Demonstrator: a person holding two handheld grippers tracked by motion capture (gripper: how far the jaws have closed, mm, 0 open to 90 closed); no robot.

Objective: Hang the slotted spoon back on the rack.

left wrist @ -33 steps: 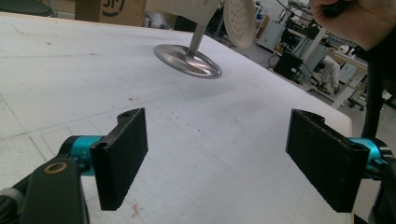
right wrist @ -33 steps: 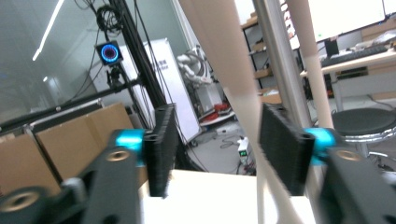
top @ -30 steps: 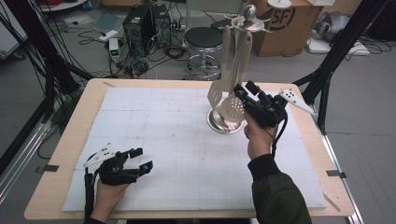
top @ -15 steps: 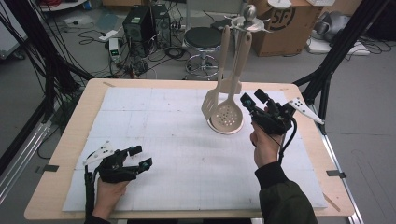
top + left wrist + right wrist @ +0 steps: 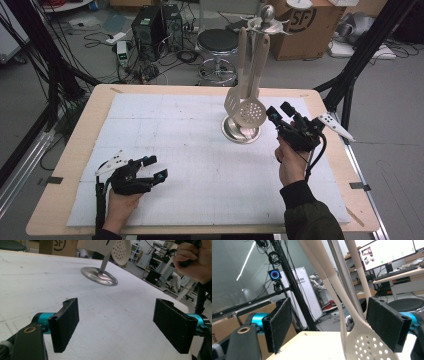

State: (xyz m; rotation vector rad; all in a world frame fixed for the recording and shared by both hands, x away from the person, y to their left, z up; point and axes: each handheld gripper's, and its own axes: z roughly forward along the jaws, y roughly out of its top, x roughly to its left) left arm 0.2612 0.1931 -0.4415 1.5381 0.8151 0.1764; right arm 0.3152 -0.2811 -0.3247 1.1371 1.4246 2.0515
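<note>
While hanging from the rack (image 5: 241, 131) at centre frame, the skimmer (image 5: 250, 113) is sitting just left of the right gripper (image 5: 280, 111), jaws freshly spread; the left gripper (image 5: 154, 167), lower left, is gaping wide.

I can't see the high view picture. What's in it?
A person's right hand-held gripper, jaws open, sits beside a skimmer and a slotted turner hanging on a metal utensil stand. The left hand-held gripper rests open on the white table mat.

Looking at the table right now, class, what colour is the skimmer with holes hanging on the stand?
Cream-beige; the skimmer shows best in the high view.
</note>
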